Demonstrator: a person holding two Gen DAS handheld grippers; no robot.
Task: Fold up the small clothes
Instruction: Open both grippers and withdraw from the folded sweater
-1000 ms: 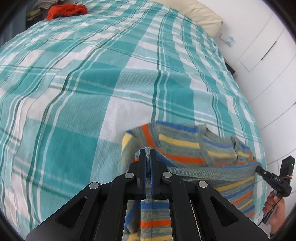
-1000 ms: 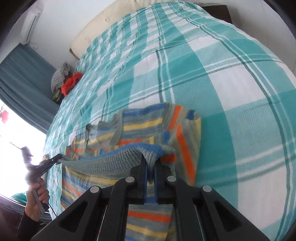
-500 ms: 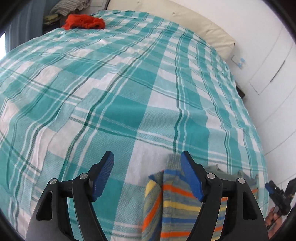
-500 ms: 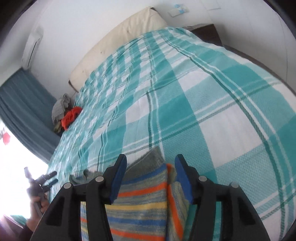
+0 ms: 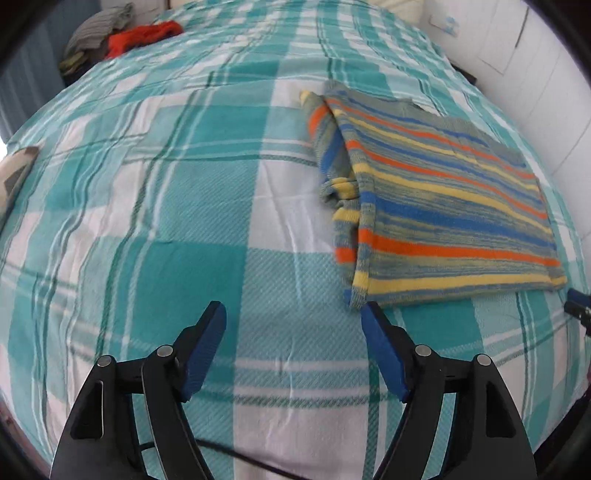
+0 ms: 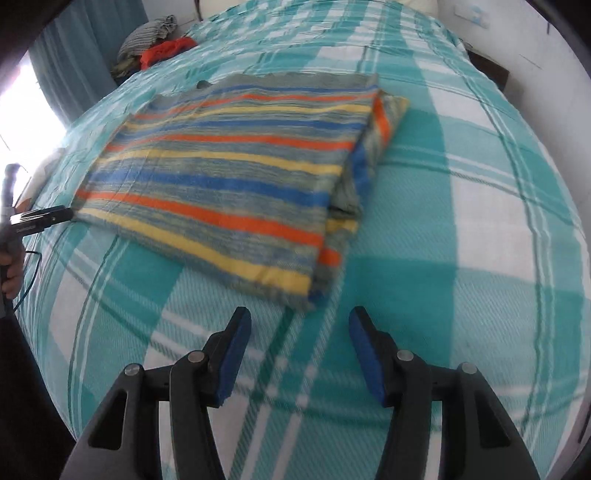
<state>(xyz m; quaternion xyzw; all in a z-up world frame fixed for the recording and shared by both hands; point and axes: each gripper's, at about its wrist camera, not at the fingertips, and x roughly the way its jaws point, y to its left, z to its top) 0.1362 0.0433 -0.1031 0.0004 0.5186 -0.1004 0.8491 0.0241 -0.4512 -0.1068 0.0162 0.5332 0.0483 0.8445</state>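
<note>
A small striped sweater [image 5: 439,206] in grey, blue, orange and yellow lies folded flat on the teal plaid bedspread [image 5: 184,206]. In the left wrist view my left gripper [image 5: 293,314] stands open over bare bedspread, just near of the sweater's lower left corner. In the right wrist view the same sweater [image 6: 229,173] lies ahead and to the left, with a sleeve tucked along its right side. My right gripper [image 6: 299,321] is open and holds nothing, just short of the sweater's near corner. The left gripper's tip [image 6: 44,219] shows at the sweater's far left corner.
A heap of red and grey clothes [image 5: 122,37] lies at the far left corner of the bed. A pillow [image 5: 395,5] sits at the head. White wall and cupboard doors [image 5: 535,66] run along the right. A hand [image 6: 11,266] shows at the left edge.
Both grippers let go of the sweater's hem and opened. They drew back toward the near edge of the bed, and the sweater now lies folded flat ahead of them.
</note>
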